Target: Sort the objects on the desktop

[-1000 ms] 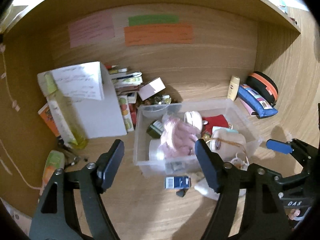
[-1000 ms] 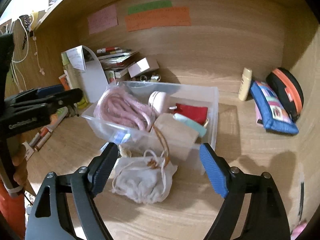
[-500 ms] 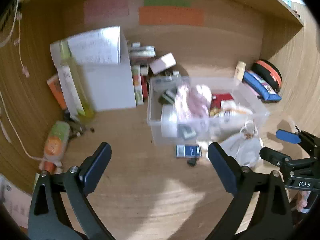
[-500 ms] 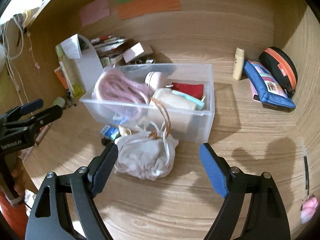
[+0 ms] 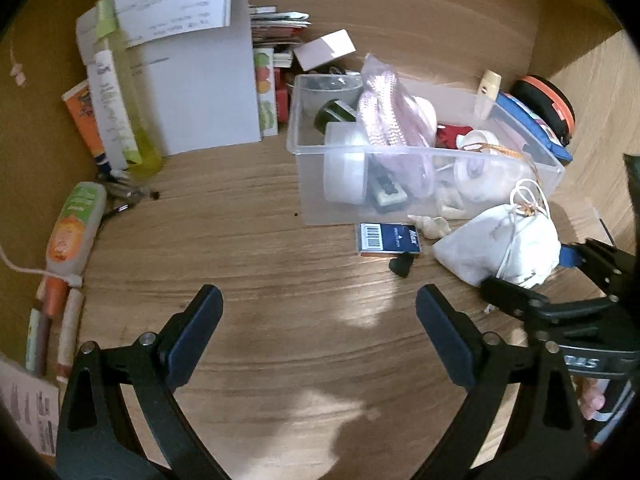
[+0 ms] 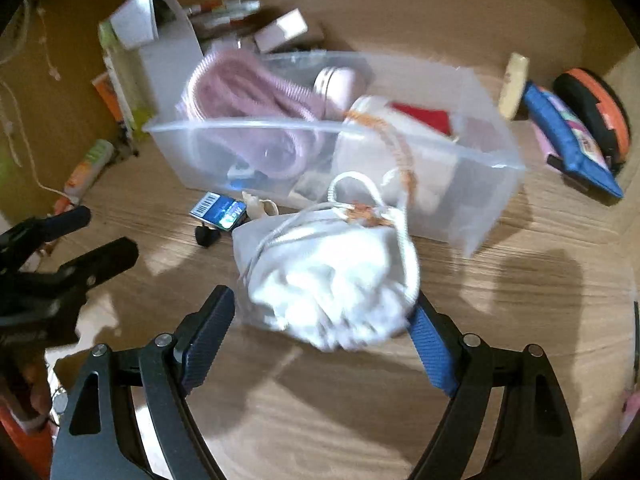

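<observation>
Right gripper (image 6: pixel 320 322) spread wide, straddling white drawstring pouch (image 6: pixel 328 280); left gripper (image 5: pixel 318 332) released, empty.

White pouch (image 6: pixel 332 276) motion-blurred; clear bin (image 6: pixel 472 168) contents partly hidden under pink rope (image 6: pixel 248 96).

Left claw (image 5: pixel 318 320) spread wide; right claw (image 6: pixel 324 320) lowered around white pouch (image 6: pixel 332 276).

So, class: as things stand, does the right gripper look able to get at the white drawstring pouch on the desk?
Probably yes. The right gripper is open with the white drawstring pouch already between its fingers, and nothing lies across it. The clear bin sits just behind.
</observation>
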